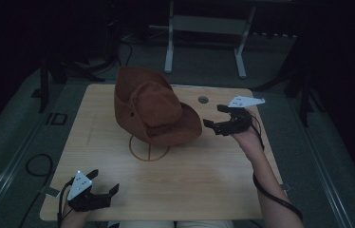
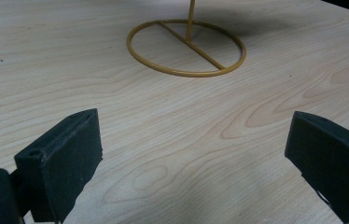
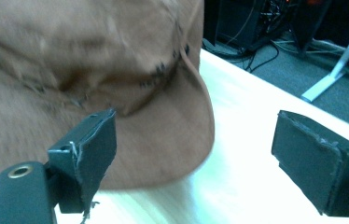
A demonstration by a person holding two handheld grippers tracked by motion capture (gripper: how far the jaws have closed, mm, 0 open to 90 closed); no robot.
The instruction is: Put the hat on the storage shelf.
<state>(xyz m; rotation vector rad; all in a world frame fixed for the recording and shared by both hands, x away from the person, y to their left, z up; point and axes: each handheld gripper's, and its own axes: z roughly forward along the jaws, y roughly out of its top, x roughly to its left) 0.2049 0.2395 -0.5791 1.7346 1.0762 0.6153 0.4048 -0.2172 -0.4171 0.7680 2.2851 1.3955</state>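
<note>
High view: brown hat (image 1: 154, 107) sits tilted on a yellow stand (image 1: 149, 151) mid-table (image 1: 204, 180); right gripper (image 1: 217, 118) just beside the brim, left gripper (image 1: 103, 183) near the front edge. Left gripper view: jaws spread, empty, stand's ring (image 2: 186, 47) ahead. Right gripper view: jaws released, brim (image 3: 172, 140) close, not gripped.

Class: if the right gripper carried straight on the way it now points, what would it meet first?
Most likely the brim of the brown hat, just ahead of the open right gripper, though exact depth is unclear.
</note>
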